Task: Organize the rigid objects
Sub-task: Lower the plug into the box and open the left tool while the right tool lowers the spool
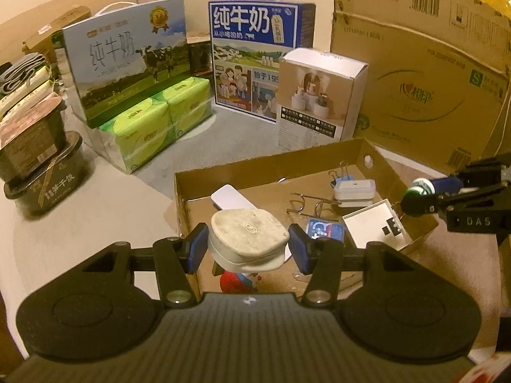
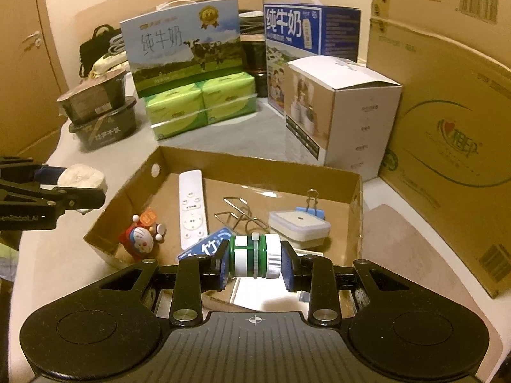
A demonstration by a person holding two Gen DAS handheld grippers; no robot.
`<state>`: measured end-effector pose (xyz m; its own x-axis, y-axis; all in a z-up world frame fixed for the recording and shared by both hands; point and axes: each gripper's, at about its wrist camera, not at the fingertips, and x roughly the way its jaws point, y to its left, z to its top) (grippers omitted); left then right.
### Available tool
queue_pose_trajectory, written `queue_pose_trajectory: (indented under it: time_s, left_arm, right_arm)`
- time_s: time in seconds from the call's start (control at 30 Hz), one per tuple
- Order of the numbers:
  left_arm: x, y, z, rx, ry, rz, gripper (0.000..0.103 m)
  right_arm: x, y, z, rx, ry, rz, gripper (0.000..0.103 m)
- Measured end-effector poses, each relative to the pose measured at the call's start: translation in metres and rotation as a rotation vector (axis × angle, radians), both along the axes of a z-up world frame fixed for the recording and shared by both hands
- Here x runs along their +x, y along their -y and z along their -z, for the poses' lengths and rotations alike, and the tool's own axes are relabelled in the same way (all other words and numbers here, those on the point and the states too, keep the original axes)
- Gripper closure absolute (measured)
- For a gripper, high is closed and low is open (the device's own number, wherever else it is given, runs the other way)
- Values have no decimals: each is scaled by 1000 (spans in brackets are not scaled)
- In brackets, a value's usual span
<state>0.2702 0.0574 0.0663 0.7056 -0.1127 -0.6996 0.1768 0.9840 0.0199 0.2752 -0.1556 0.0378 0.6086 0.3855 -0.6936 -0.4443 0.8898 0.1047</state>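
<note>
The cardboard tray (image 2: 179, 159) is where the small hard stuff gets collected, and it's parked on the worktop (image 1: 95, 198) in front of the milk cartons and tissue packs.

Two things are held above it right now. A pale, worn-looking rounded case (image 1: 247, 239) is clamped in the left tongs (image 1: 247, 245), jaws part-way apart and pressed on both its sides. A little green-and-white capped bottle (image 2: 255, 255) is pinched sideways in the right tongs (image 2: 255, 260), jaws closed tight on its two ends.

To do this step well, each item should probably be lowered into a bare patch of tray floor before it's let go, not dropped from up high. The white remote (image 2: 191, 207), the wire clips (image 2: 239, 214), the white lidded box (image 2: 298, 225) and the Doraemon toy (image 2: 140, 239) are best kept clear of.

The tray itself looks shallow, open-topped and brown, with a round hole punched in one side wall.
</note>
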Motion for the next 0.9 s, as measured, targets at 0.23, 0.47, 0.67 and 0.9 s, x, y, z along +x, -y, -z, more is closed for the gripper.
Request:
queue_pose_trajectory:
  time_s: [0.23,0.47,0.67,0.9]
  left_arm:
    - [20,-1,2,27,-30,32,52]
    - [38,-5,4,23,-65,49,52]
    - [52,-6,8,14,-101,73,52]
    - [70,-11,15,31,-129,72,52]
  right_arm:
    - [23,-7,-4,-24,-32,-50,71]
    - [46,-12,-6,-51,-62,-82,71]
    - [62,-19,-5,-82,-71,-107,71]
    - [82,-25,-1,-92,-104,-129,71]
